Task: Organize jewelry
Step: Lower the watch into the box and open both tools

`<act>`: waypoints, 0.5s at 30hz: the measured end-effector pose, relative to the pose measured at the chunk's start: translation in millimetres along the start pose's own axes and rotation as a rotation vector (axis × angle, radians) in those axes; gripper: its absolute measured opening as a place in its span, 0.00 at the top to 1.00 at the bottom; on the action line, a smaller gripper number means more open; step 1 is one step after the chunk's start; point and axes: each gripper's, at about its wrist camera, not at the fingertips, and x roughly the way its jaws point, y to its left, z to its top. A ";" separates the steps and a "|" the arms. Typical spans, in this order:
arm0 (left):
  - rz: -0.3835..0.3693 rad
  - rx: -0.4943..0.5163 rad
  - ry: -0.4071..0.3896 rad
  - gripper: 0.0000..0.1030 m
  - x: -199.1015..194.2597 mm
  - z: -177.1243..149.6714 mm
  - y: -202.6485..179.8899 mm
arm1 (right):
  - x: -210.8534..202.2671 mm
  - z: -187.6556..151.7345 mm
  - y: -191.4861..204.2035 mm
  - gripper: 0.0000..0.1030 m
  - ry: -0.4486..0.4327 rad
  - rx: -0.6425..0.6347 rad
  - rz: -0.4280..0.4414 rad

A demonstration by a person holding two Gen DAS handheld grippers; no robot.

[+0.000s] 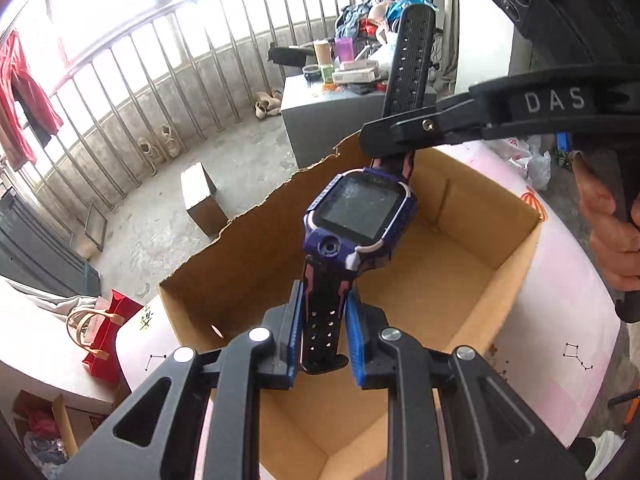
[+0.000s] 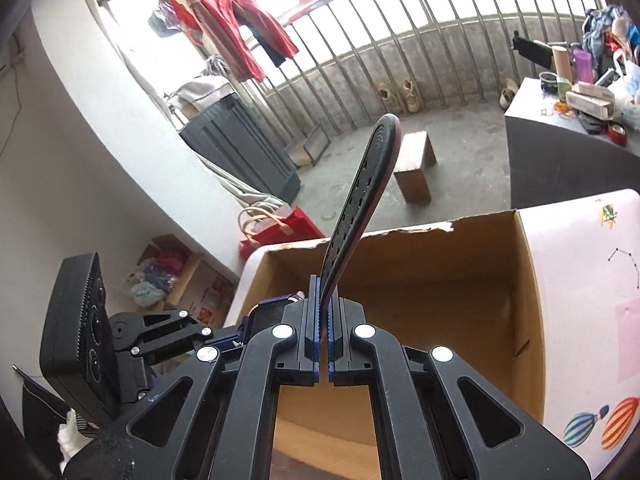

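Observation:
A purple smartwatch [image 1: 358,210] with a black and pink strap hangs over an open cardboard box [image 1: 248,248]. My left gripper [image 1: 322,320] is shut on the lower strap end, with a blue pad pressing each side. My right gripper [image 1: 394,138] comes in from the right and is shut on the upper strap just above the watch face. In the right wrist view, the right gripper [image 2: 324,308] pinches the strap [image 2: 360,200], whose free end sticks up. The left gripper [image 2: 224,334] reaches in from the lower left, and the watch body [image 2: 276,304] is mostly hidden behind the fingers.
The box [image 2: 440,272] stands on a pink-white table [image 1: 568,300] with printed patterns. A person's hand [image 1: 612,232] holds the right tool. Beyond are a grey cabinet [image 1: 332,112] with clutter, a small box on the floor [image 1: 202,200], a red bag [image 1: 108,332] and a metal railing [image 1: 160,60].

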 end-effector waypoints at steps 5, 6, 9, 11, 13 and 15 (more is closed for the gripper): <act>0.028 0.126 0.228 0.81 81.6 18.7 2.8 | 63.9 12.7 -35.1 0.99 0.123 0.055 -0.124; 0.008 0.147 0.275 0.80 96.8 15.5 2.2 | 73.1 11.5 -41.6 0.98 0.144 0.066 -0.146; 0.034 0.199 0.361 0.80 126.2 7.7 -3.0 | 105.3 4.2 -74.8 0.98 0.240 0.192 -0.127; 0.017 0.222 0.415 0.80 140.8 2.5 -8.9 | 121.2 -5.3 -96.1 0.95 0.319 0.315 -0.071; 0.054 0.276 0.465 0.78 154.7 -3.1 -18.3 | 128.4 -8.6 -100.0 0.92 0.353 0.352 -0.051; 0.070 0.312 0.501 0.77 163.1 -4.6 -26.5 | 133.5 -8.0 -94.8 0.85 0.383 0.334 -0.108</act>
